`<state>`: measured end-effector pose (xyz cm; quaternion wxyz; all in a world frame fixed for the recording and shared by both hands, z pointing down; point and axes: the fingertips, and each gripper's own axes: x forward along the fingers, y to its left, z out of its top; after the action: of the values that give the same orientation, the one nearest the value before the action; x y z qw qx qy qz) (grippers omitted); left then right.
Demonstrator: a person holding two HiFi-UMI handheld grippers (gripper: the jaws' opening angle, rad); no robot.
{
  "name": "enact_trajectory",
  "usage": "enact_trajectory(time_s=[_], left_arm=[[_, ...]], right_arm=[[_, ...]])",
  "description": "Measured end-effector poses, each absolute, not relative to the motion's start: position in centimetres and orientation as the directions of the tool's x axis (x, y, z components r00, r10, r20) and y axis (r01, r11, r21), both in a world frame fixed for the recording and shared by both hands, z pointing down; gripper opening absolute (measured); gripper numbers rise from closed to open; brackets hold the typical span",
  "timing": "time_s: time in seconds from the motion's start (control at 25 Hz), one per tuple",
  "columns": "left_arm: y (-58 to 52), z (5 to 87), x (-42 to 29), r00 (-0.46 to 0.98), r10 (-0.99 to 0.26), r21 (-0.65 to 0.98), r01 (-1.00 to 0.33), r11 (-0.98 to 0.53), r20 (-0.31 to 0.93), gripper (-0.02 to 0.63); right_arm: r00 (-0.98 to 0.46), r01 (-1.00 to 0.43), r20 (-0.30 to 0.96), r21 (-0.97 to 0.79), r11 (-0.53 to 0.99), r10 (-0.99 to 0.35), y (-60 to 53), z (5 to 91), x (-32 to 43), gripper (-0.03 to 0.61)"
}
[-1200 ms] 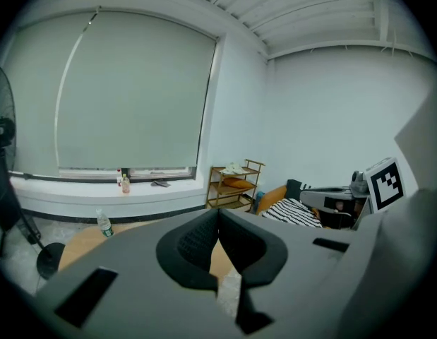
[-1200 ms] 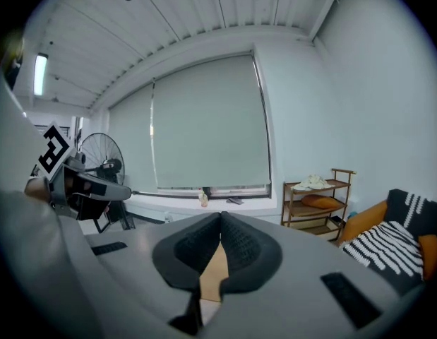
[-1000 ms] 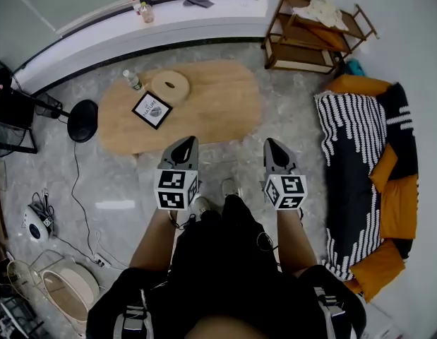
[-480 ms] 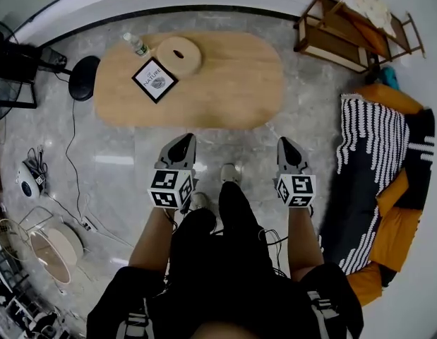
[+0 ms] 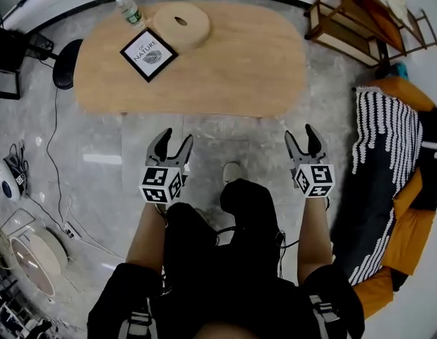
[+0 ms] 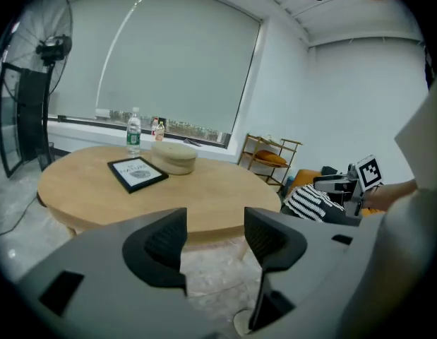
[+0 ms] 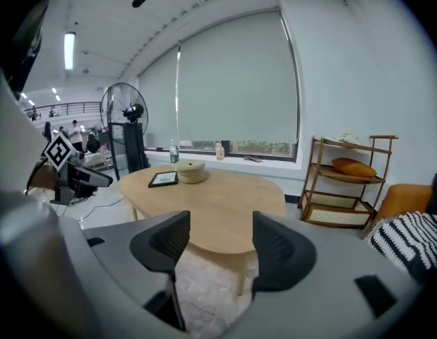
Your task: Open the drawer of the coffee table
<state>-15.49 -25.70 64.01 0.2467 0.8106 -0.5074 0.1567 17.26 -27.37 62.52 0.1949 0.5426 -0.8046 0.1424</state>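
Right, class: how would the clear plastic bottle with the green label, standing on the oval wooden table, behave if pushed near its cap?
Tall, narrow and upright, the clear plastic bottle would probably tip. Being round, it may then roll. It stands near the oval wooden table's far edge, so could drop off.

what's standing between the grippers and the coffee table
Nothing visible: only bare floor lies between the left gripper, the right gripper and the coffee table. Both have just been opening their fingers, nothing between them. No drawer shows.
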Motion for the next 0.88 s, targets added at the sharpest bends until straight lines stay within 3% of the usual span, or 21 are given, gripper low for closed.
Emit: enact_trajectory(time_s=[0.12,0.4,0.68,0.88], left_arm=[[-25.3,72.1,-17.2,0.44,-0.772,0.264,-0.897,-0.355,0.459,0.256],[-24.5,86.0,-18.3,0.478,-0.822,0.41,-0.847,-0.339,0.309,0.256],[-26.2,91.6,-19.1,0.516,-0.843,0.666,-0.684,-0.299,0.151,0.256],[-28.8,92.9,-20.2,0.495,-0.862,0.715,-0.643,-0.276,0.112,0.256]], right_arm=[[-0.316,-0.936,0.448,-0.002,0.352,-0.836,-26.9,69.0,17.4,0.321],[-0.27,-0.943,0.405,0.072,0.325,-0.874,-25.4,81.0,18.1,0.323],[-0.272,-0.952,0.359,0.034,0.303,-0.893,-25.2,84.2,18.2,0.322],[-0.249,-0.96,0.383,0.027,0.28,-0.89,-25.8,84.5,19.4,0.318]])
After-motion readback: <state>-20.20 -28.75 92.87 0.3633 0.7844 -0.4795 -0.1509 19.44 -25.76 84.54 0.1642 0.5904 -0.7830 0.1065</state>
